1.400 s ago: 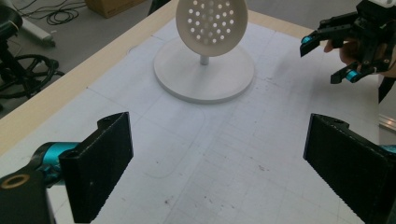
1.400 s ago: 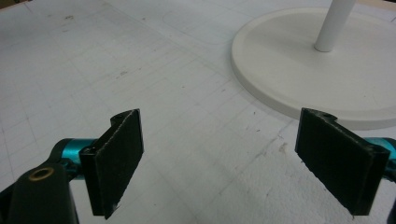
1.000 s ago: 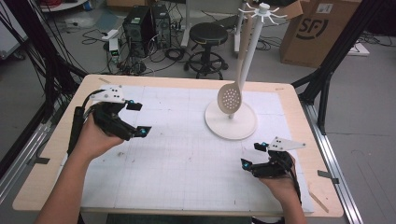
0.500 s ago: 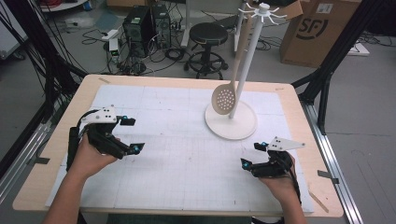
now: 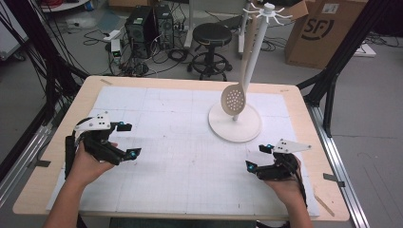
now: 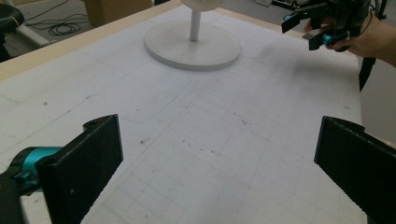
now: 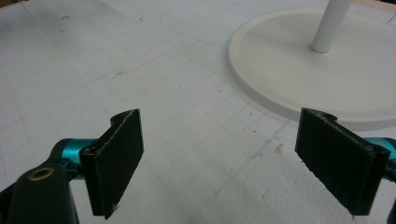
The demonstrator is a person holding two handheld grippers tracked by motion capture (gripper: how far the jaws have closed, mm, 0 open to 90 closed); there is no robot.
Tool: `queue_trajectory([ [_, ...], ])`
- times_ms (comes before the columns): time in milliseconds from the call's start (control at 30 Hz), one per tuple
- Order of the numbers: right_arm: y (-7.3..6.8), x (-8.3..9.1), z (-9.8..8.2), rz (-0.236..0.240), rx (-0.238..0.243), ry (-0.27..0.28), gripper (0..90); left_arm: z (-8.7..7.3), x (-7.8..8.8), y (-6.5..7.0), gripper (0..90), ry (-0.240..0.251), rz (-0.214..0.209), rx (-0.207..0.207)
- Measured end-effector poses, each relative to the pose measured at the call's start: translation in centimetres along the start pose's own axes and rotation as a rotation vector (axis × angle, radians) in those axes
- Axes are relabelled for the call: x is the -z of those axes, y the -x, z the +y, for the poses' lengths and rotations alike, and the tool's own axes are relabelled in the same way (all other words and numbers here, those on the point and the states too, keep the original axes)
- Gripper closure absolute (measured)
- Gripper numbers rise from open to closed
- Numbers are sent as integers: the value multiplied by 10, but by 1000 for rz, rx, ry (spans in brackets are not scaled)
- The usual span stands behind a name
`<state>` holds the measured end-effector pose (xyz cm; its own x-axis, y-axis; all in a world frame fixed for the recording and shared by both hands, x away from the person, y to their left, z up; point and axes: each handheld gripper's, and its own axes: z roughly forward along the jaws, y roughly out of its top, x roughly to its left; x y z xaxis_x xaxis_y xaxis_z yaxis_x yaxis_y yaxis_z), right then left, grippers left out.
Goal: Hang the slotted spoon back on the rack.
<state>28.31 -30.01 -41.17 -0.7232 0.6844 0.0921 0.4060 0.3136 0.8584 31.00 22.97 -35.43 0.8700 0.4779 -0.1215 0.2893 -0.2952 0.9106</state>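
The slotted spoon (image 5: 234, 100) hangs by its long handle from a hook at the crown of the white utensil stand (image 5: 256, 52), its perforated bowl low against the pole and just above the round base (image 5: 235, 124), which sits on the right half of the worktop toward the far edge. Neither tool touches it. The right gripper (image 5: 259, 157) rests near the front right corner of the worktop, its jaws spread and empty, in the same place as a second ago; its own view looks across the gridded mat at the base (image 7: 327, 70) just ahead. The left gripper (image 5: 127, 140), jaws likewise spread and holding nothing, has drawn back over the last second from the middle of the left side toward the front left corner, and lower toward the mat (image 5: 166, 156). This retreat, with the spoon on its hook, suggests either that hanging is complete or that a reach has not yet begun; the frames do not decide which. The mat between the two grippers lies bare, giving broad room for any approach to the stand from the near side. The right gripper sits close to the right edge of the worktop, the left one close to the left edge, so free travel lies inward and forward.
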Motion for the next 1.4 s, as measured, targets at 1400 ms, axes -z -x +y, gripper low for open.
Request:
queue_trajectory([
  [1400, 0, -10, 3, 10, 10, -25, 140, -30, -26, 0, 17, -94, 51, 32],
])
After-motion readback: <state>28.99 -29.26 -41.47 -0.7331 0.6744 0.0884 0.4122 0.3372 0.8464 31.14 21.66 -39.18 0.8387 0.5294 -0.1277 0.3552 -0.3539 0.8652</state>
